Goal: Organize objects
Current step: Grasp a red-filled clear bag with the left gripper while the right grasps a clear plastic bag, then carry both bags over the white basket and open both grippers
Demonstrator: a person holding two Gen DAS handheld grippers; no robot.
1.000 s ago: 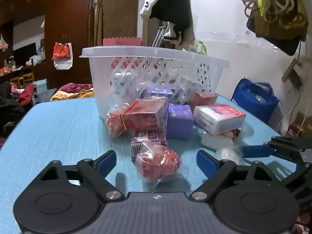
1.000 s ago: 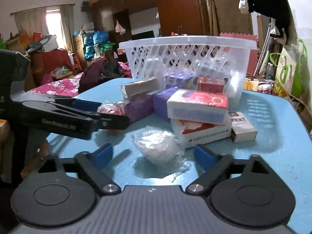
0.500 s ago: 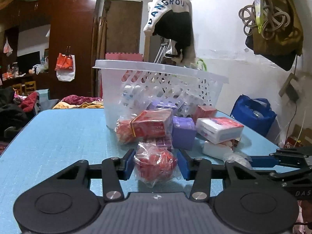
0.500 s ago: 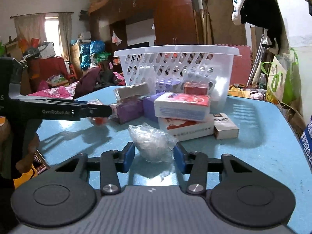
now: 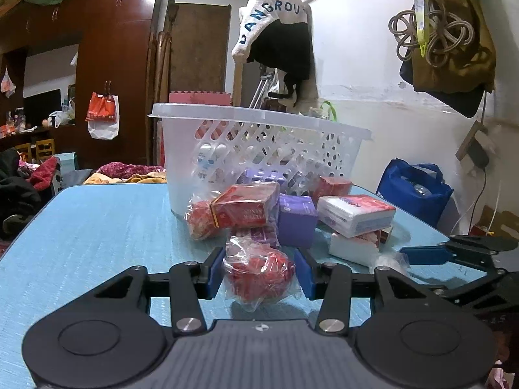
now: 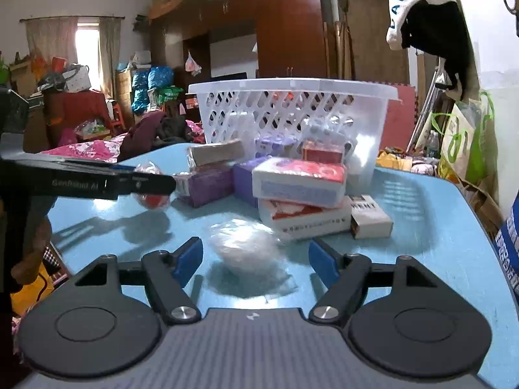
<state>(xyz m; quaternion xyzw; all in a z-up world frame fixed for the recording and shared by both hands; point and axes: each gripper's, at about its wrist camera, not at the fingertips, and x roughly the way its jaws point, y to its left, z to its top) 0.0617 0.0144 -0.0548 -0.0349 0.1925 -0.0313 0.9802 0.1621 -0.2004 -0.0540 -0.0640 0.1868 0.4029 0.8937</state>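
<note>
My left gripper [image 5: 259,269] is shut on a clear bag of red stuff [image 5: 258,272] and holds it just above the blue table [image 5: 97,227]. My right gripper [image 6: 256,261] is open around a clear bag of white stuff [image 6: 243,246] that lies on the table [image 6: 438,243]; its pads do not touch the bag. A white plastic basket [image 5: 259,149] stands behind a pile of boxes; it also shows in the right wrist view [image 6: 292,110].
The pile holds a red box [image 5: 246,209], a purple box [image 5: 296,220], tissue packs [image 5: 355,215] and a second red bag [image 5: 201,220]. A cigarette pack [image 6: 369,217] lies right of the pile. The left gripper's arm [image 6: 90,184] crosses the right wrist view.
My left gripper closed on the red bag and lifted it slightly. My right gripper closed around the white bag half a second ago and has now opened again.
</note>
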